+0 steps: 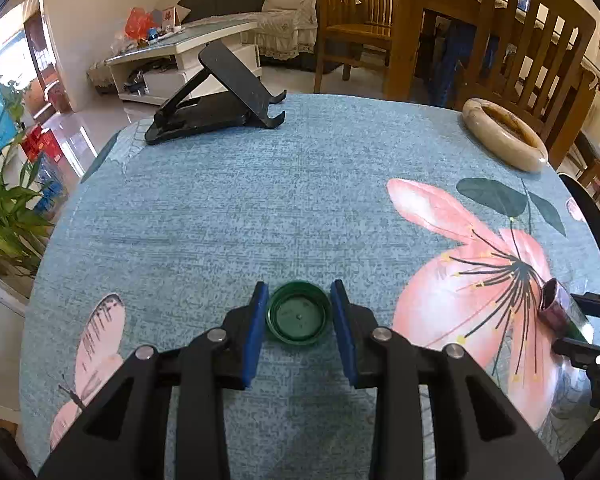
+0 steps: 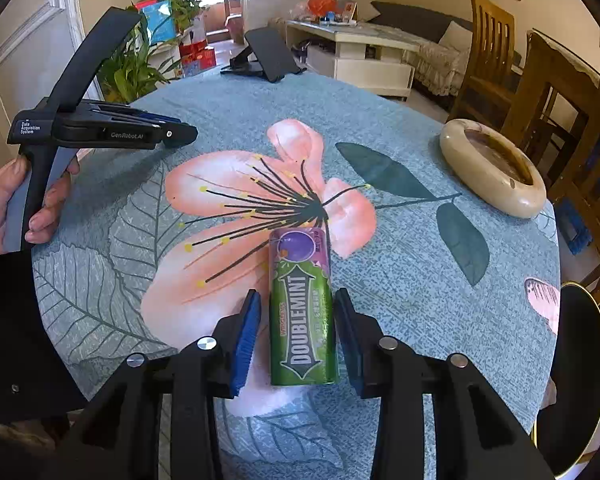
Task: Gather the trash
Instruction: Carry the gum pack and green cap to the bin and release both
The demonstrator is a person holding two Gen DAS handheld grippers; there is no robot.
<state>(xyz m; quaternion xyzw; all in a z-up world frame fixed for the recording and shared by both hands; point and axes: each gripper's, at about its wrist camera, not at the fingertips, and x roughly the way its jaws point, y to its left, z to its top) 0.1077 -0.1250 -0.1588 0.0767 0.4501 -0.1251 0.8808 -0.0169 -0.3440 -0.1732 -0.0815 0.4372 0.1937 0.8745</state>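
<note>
- Green bottle cap [image 1: 297, 314]: open side up on the blue flowered tablecloth [image 1: 260, 200], dead centre between the blue pads of the left gripper [image 1: 299, 322], near edge of the table.
- Left pads: drawn in close on both sides of the cap's rim, seemingly touching it (a hairline gap cannot be ruled out); cap resting on the cloth, not lifted.
- Doublemint canister [image 2: 303, 312]: lying on its side over the pink flower print, long axis running near to far, in line with the fingers of the right gripper [image 2: 298, 332].
- Right pads: partly open, straddling the canister's near half, a sliver of space showing on each side; no grip yet.
- Nearer hand per item: left for the cap, right for the canister, each already lined up.
- Likely next: squeeze across the canister's short width, then lift both.
- Farther off: black folding stand [image 1: 220, 96] at the far left, stone ashtray [image 2: 492, 168] at the far right.
</note>
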